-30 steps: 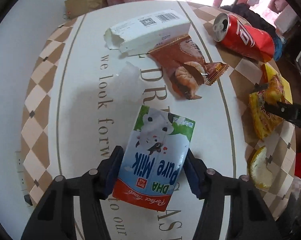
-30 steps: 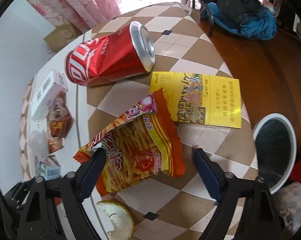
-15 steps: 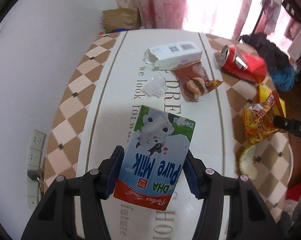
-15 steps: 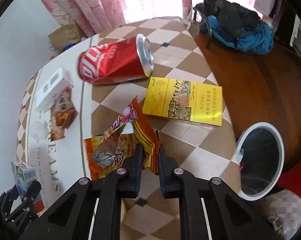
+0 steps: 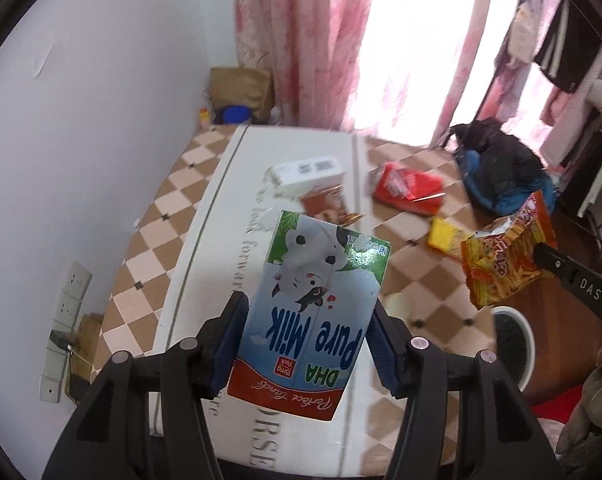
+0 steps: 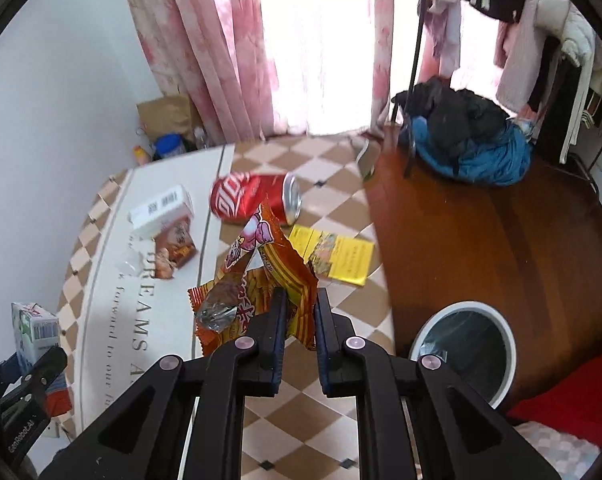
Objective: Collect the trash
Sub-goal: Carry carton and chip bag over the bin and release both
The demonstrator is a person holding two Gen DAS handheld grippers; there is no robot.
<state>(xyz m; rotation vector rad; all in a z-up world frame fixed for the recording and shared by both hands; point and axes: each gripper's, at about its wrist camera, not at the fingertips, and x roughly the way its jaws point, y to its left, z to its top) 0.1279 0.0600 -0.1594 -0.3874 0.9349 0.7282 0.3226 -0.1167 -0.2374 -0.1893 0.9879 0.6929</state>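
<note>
The left gripper (image 5: 307, 344) was clamped on a milk carton (image 5: 317, 308), its pads pressing the carton's two sides near the red bottom band, in the lower middle of the left wrist frame. The right gripper (image 6: 299, 320) was pinched tight on the crumpled edge of an orange snack bag (image 6: 261, 280), which hung clear above the desk (image 6: 161, 320) at the centre of the right wrist frame. Both pieces looked lifted off the surface. A white-rimmed bin (image 6: 465, 344) stood on the wooden floor at the lower right of that frame, beside the desk.

The step in hand appeared to be carrying both items to the bin. To do it well, each grip should hold firm until the item hung directly over the opening; the limp bag could catch on the rim, so it wanted releasing from above the middle. A red can (image 6: 257, 198), a yellow packet (image 6: 337, 258), a white box (image 6: 163, 208) and a brown wrapper (image 6: 173, 252) lay uncollected.
</note>
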